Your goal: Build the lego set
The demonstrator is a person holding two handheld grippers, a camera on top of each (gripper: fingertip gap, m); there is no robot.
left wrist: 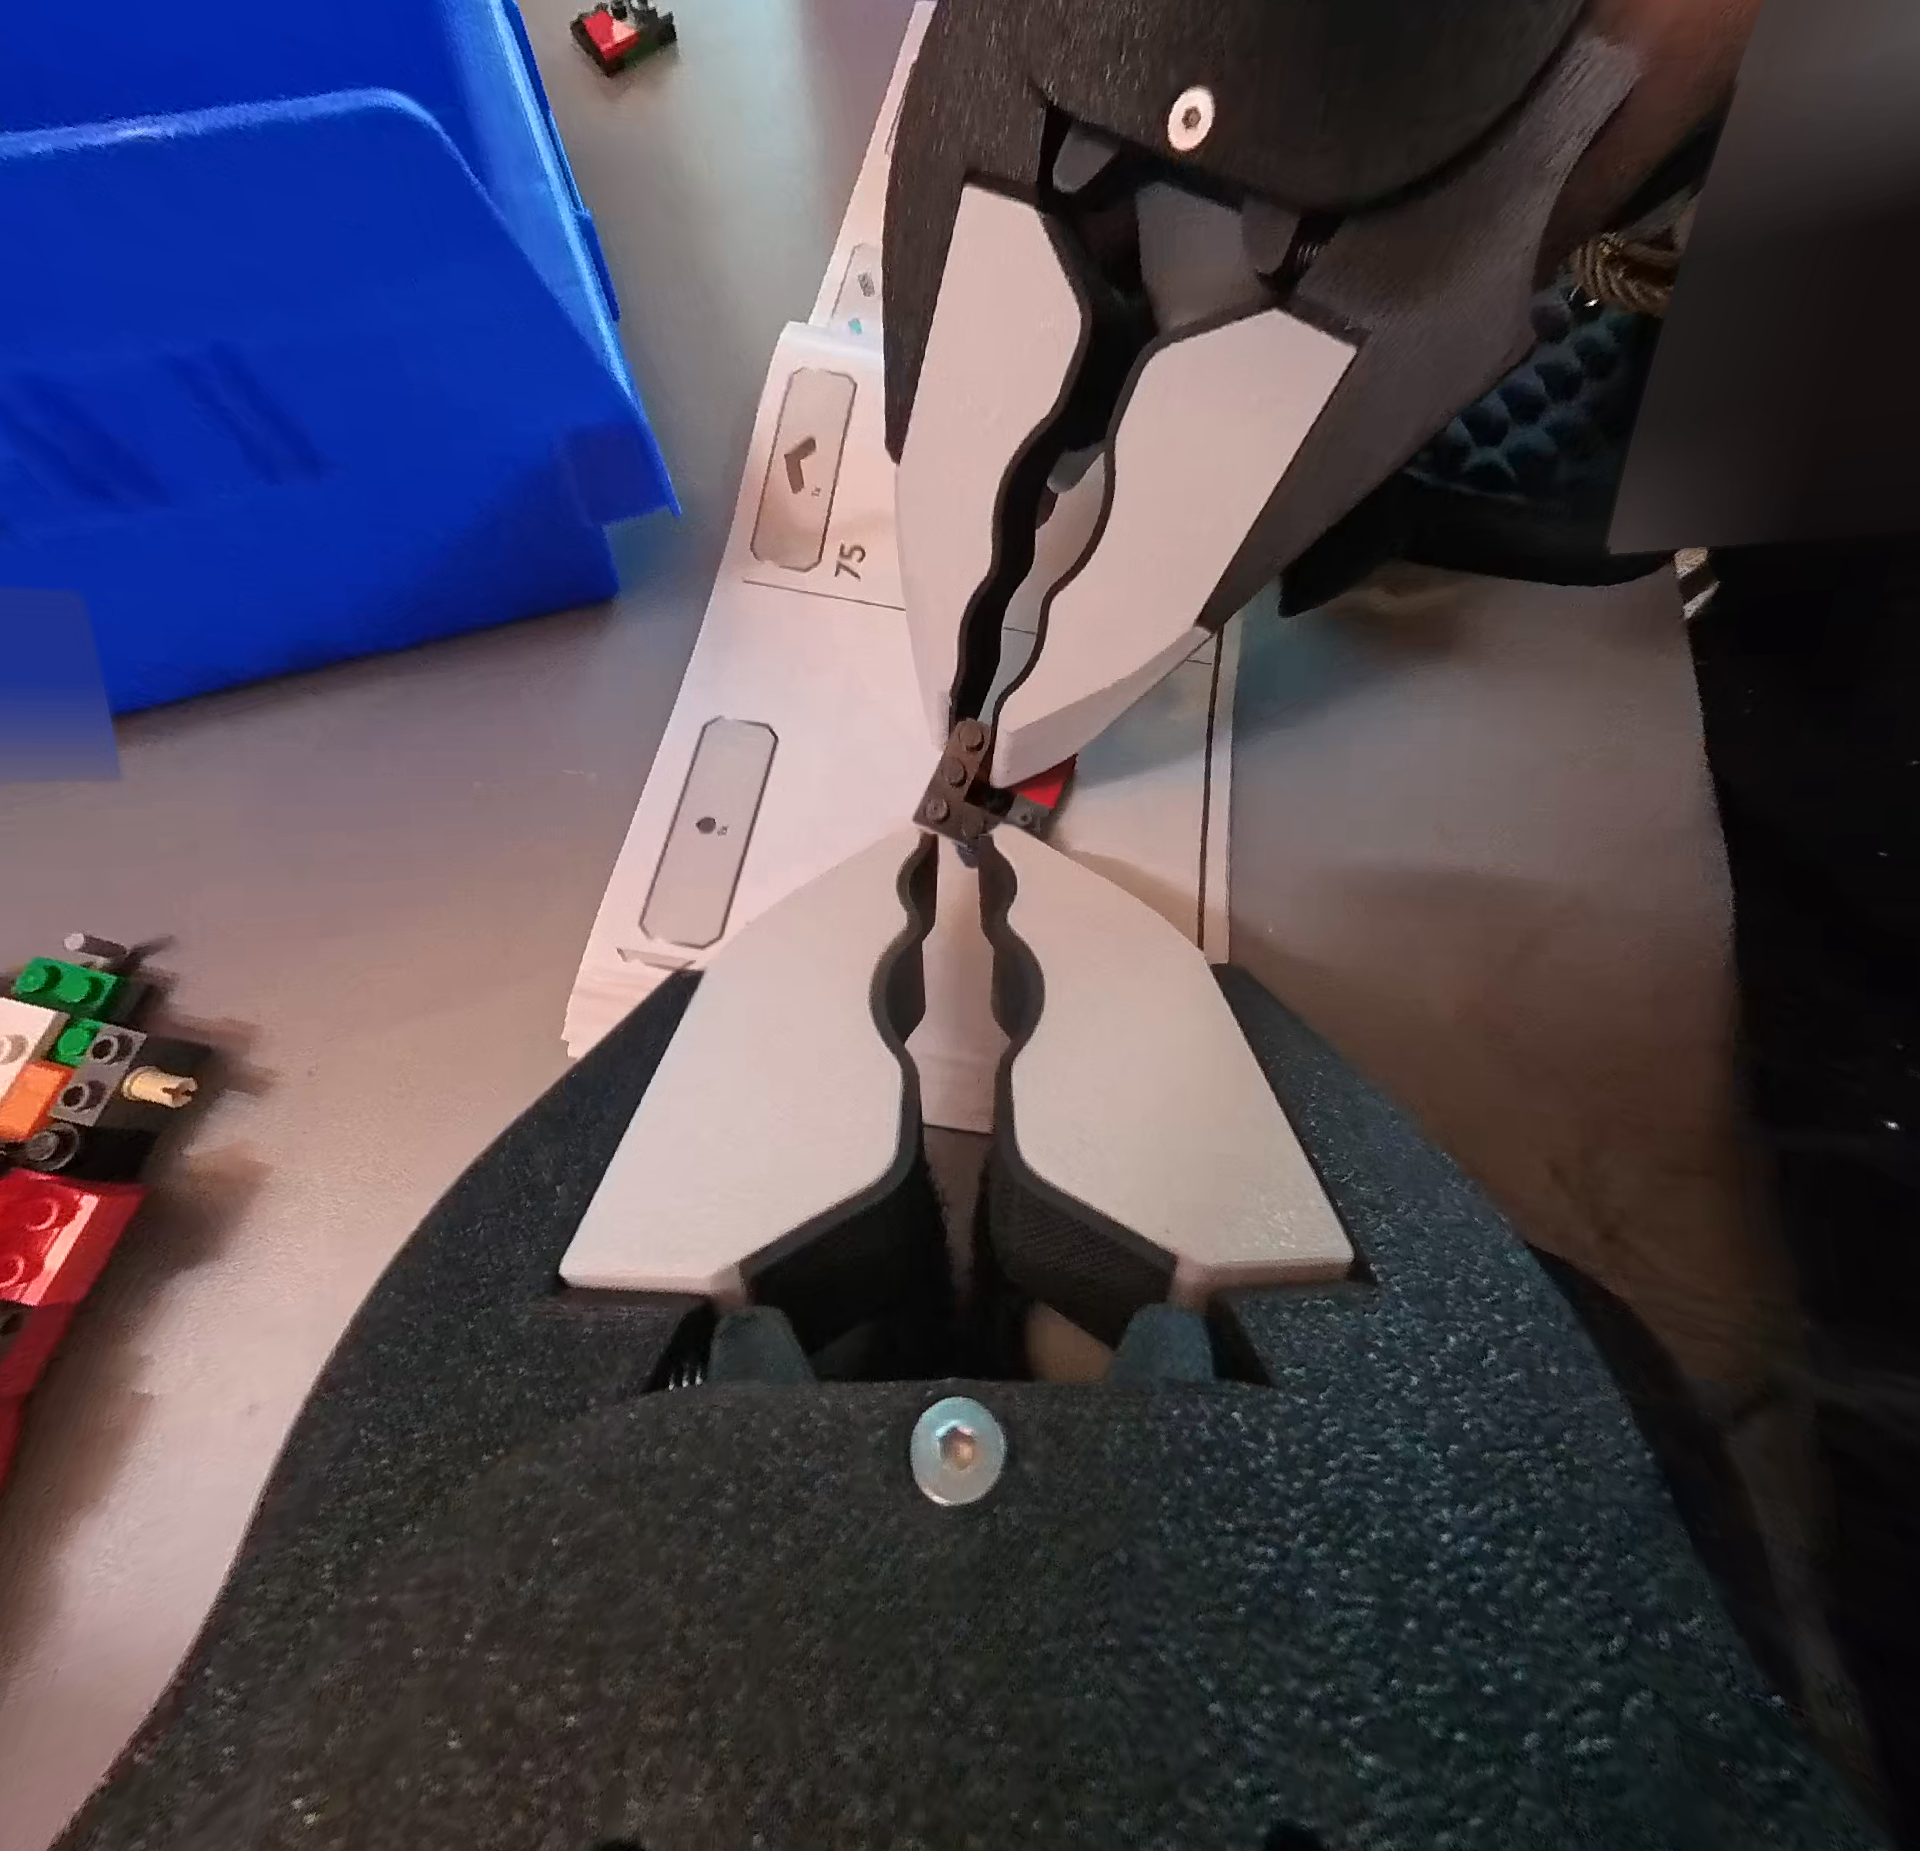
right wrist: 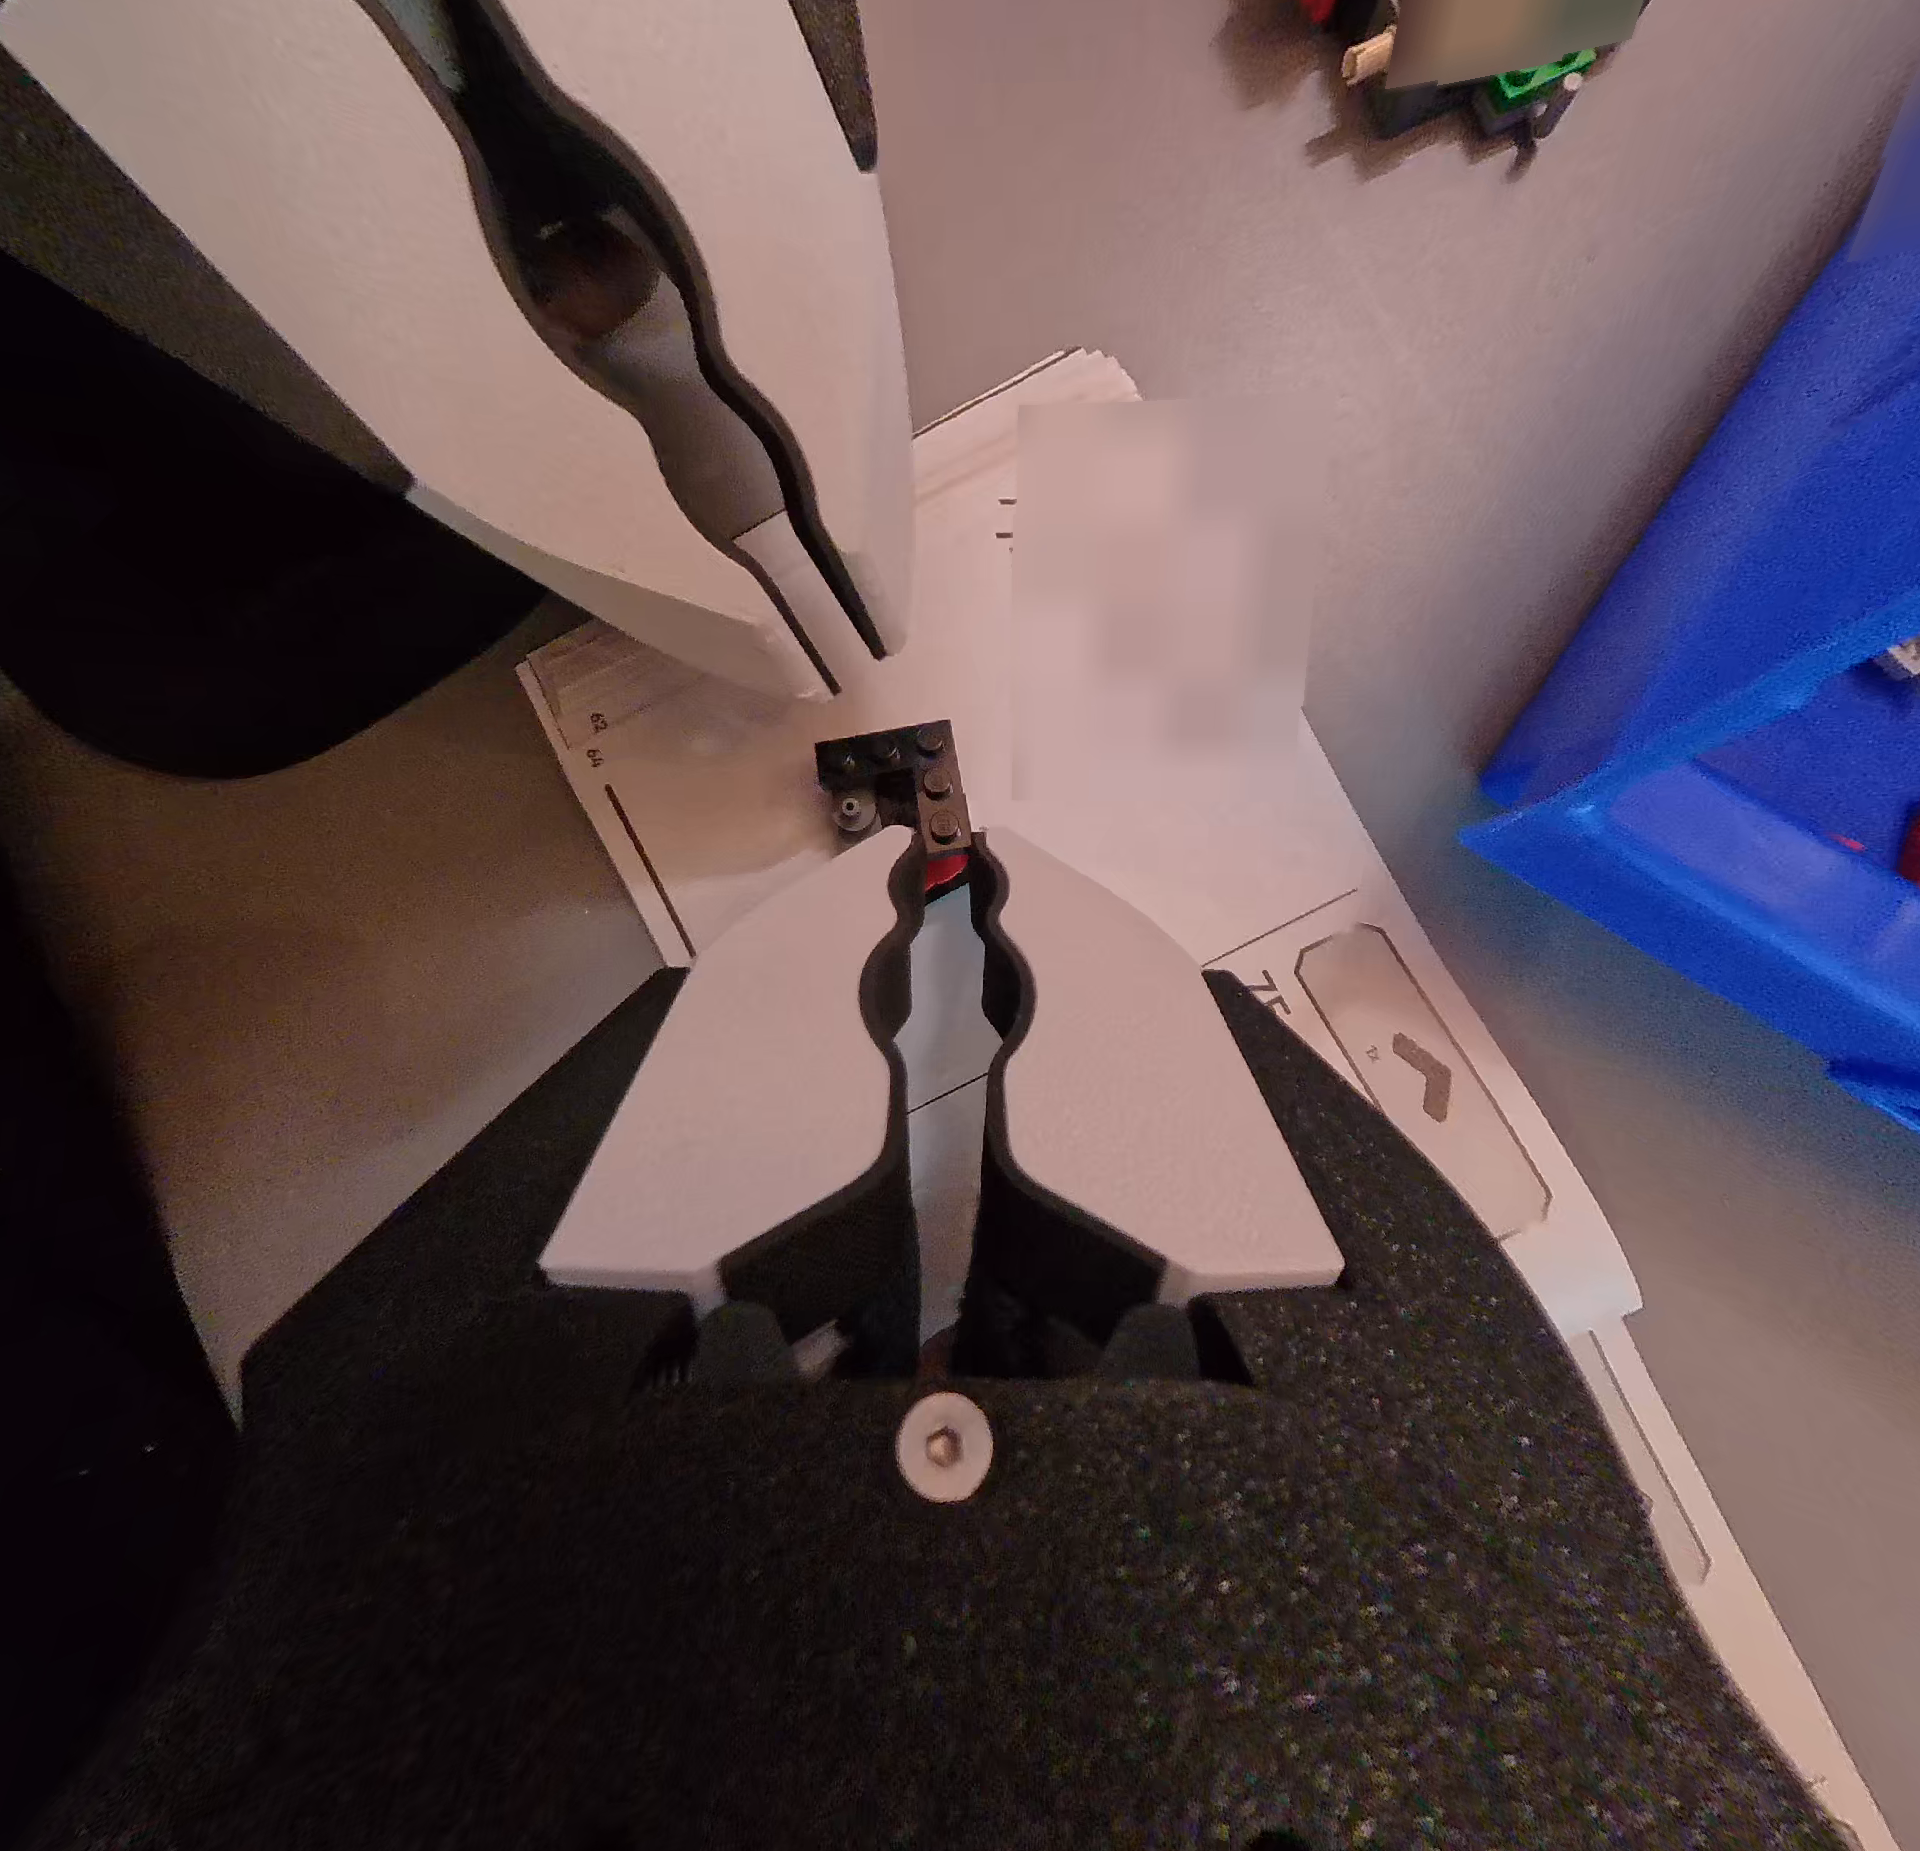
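A small black L-shaped plate [left wrist: 951, 783] with a red part [left wrist: 1044, 788] under it is held in the air over the instruction booklet. My right gripper [right wrist: 948, 845] is shut on one arm of the plate [right wrist: 914, 762], with the red part [right wrist: 943, 871] between its fingers. In the left wrist view it comes down from above [left wrist: 982, 736]. My left gripper [left wrist: 961, 847] has its jaws almost together. Its tips are right at the plate's lower corner, and I cannot see anything held in them. In the right wrist view it [right wrist: 860, 671] sits just beyond the plate.
The open instruction booklet [left wrist: 831, 679] lies on the grey table [left wrist: 364, 866]. A blue bin [left wrist: 291, 347] stands to the left of it. A partly built model of red, green, orange and black bricks [left wrist: 62, 1095] lies at the left edge. A small red-and-black piece [left wrist: 623, 35] lies at the far side. Less than 4 cm separates the two grippers' tips.
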